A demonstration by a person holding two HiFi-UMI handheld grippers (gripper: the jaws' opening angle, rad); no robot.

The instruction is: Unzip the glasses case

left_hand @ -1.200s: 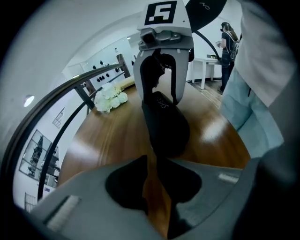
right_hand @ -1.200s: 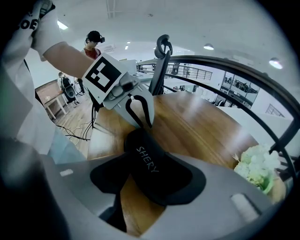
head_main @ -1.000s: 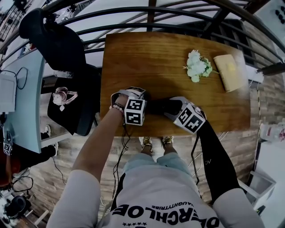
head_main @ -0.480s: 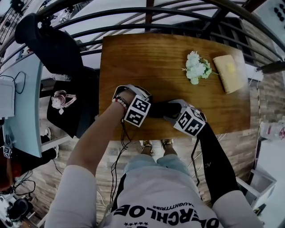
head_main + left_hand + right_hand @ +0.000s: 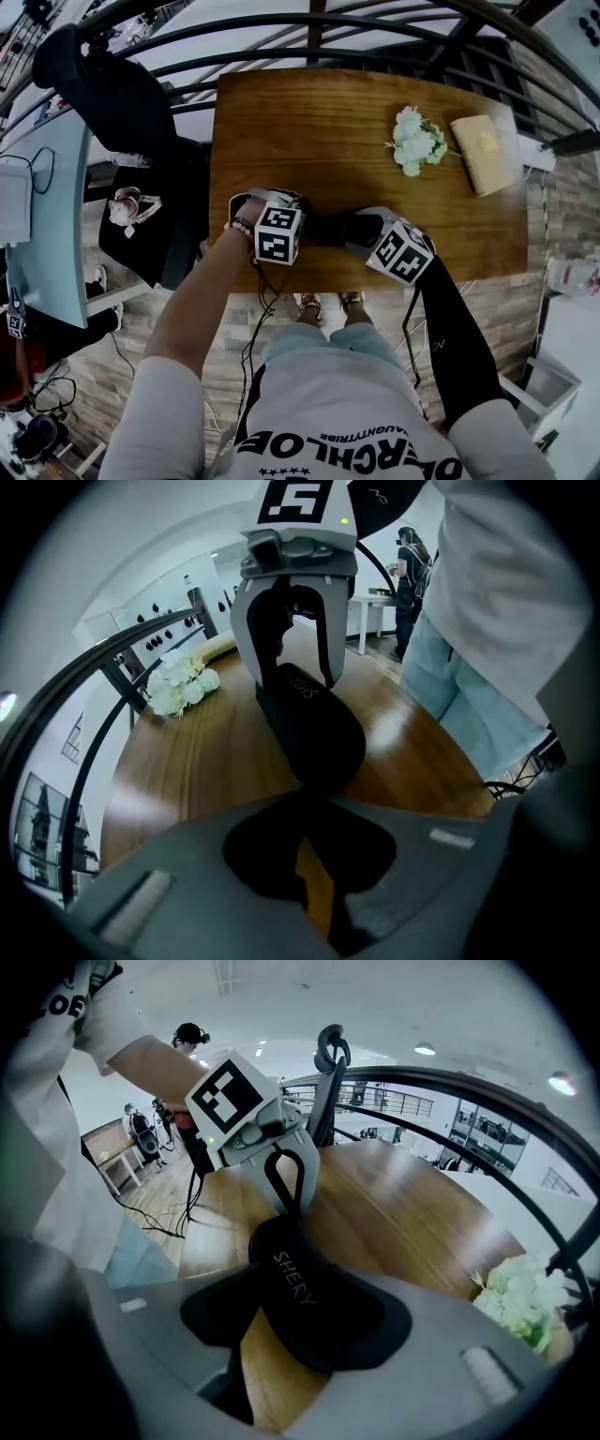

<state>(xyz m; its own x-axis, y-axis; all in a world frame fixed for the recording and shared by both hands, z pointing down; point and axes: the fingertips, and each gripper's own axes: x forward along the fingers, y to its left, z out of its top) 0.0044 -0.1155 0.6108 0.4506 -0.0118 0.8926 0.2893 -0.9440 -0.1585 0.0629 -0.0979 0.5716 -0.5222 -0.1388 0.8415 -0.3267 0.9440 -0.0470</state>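
Here one wooden table [image 5: 328, 122] is shown. At its front edge one glasses case [image 5: 330, 227] is clamped by the right gripper [image 5: 300, 1321]. The left gripper [image 5: 306, 803] has just been closed at its other end; whether anything is pinched cannot be told. One pouch [image 5: 484, 152] and one flower bunch [image 5: 415, 139] lie beyond.

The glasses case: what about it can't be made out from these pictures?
- Zipper and pull: shown in no view. In the left gripper view the left hand-held gripper, its jaws just closed, covers the near end of the glasses case; whether it pinches anything is unclear.
- Other end: covered by the right hand-held gripper, clamped on it, in the right gripper view.
- Head view: case too small and dark to tell zipped from open.
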